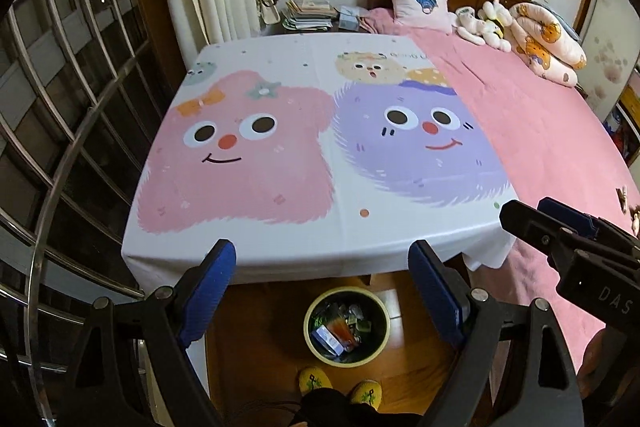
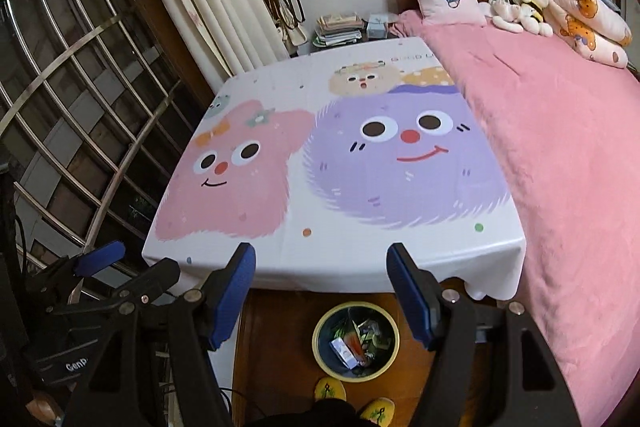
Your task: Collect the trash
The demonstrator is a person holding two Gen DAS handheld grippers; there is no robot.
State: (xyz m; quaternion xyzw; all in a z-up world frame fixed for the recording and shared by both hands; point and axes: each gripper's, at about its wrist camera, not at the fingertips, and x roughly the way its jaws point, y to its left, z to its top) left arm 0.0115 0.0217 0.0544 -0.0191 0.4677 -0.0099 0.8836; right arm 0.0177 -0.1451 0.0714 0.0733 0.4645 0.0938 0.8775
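A round bin (image 1: 346, 326) with a pale yellow rim stands on the wooden floor below the table's near edge; it holds several wrappers and a blue-and-white packet. The same bin (image 2: 355, 341) shows in the right wrist view. My left gripper (image 1: 322, 287) hangs high above it, open, with nothing between its blue pads. My right gripper (image 2: 322, 287) is open and empty as well, also above the bin. In the left wrist view the right gripper (image 1: 532, 215) enters from the right edge. In the right wrist view the left gripper (image 2: 132, 263) shows at the lower left.
A table under a white cartoon-print cloth (image 1: 312, 147) fills the middle. A bed with a pink cover (image 1: 540, 131) adjoins it on the right, with a pillow and plush toys at its head. A barred window (image 1: 72, 107) is left. Yellow slippers (image 1: 316, 379) stand by the bin.
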